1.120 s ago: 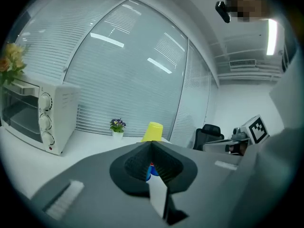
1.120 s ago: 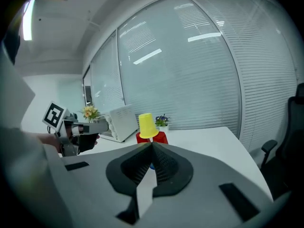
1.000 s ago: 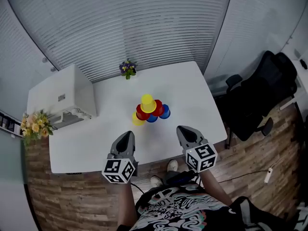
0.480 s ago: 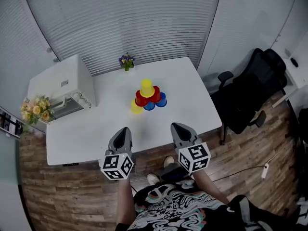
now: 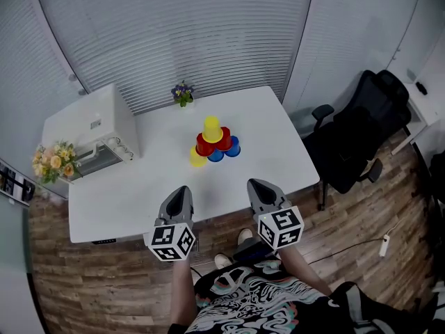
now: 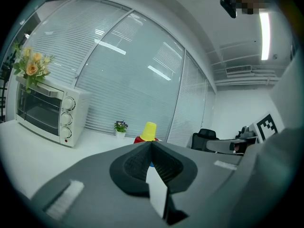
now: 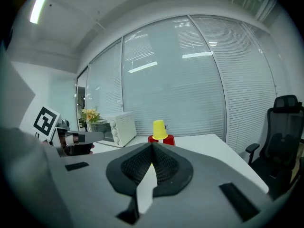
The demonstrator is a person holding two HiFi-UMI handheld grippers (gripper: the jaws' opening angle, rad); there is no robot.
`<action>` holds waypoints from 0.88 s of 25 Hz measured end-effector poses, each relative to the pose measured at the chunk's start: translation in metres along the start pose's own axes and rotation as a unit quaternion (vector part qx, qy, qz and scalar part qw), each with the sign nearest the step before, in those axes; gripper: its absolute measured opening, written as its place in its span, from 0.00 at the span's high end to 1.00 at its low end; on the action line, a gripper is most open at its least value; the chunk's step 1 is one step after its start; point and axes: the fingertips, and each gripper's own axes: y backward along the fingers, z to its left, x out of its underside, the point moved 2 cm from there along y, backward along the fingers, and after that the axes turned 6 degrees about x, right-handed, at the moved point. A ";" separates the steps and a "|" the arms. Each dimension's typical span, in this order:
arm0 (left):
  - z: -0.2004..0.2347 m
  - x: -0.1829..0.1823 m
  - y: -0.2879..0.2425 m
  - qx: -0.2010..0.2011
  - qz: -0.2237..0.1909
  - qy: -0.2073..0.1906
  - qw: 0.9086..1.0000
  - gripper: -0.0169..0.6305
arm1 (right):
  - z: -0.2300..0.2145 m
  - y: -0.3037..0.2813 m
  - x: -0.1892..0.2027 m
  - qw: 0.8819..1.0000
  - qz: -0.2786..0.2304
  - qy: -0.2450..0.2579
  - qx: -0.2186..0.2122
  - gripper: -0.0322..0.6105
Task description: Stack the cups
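Now both grippers hover at the near edge of the table (image 5: pixel 125 200), jaws fully together w/ nothing btwn them: left gripper (image 5: pixel 182 189), right gripper (image 5: pixel 254 184). The cup pyramid (image 5: pixel 214 145) stands well ahead, btwn the two: yellow cup (image 5: pixel 211 128) on top, red cups (image 5: pixel 205 145) under it, blue cups (image 5: pixel 233 147) at the base. A toaster oven (image 5: pixel 90 127) sits ahead-left of the left gripper.

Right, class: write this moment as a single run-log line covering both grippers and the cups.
left gripper: shut, empty | right gripper: shut, empty | cups: pyramid on table, yellow cup on top, untouched
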 end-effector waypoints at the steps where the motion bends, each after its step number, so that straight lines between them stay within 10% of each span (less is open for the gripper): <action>1: 0.000 0.000 0.000 0.000 0.000 0.001 1.000 0.97 | 0.000 0.000 0.000 1.000 0.000 0.000 0.000 0.95; 22: 0.008 0.004 -0.008 -0.002 0.017 0.000 1.000 0.97 | -0.004 -0.011 0.001 1.000 0.009 0.003 0.005 0.95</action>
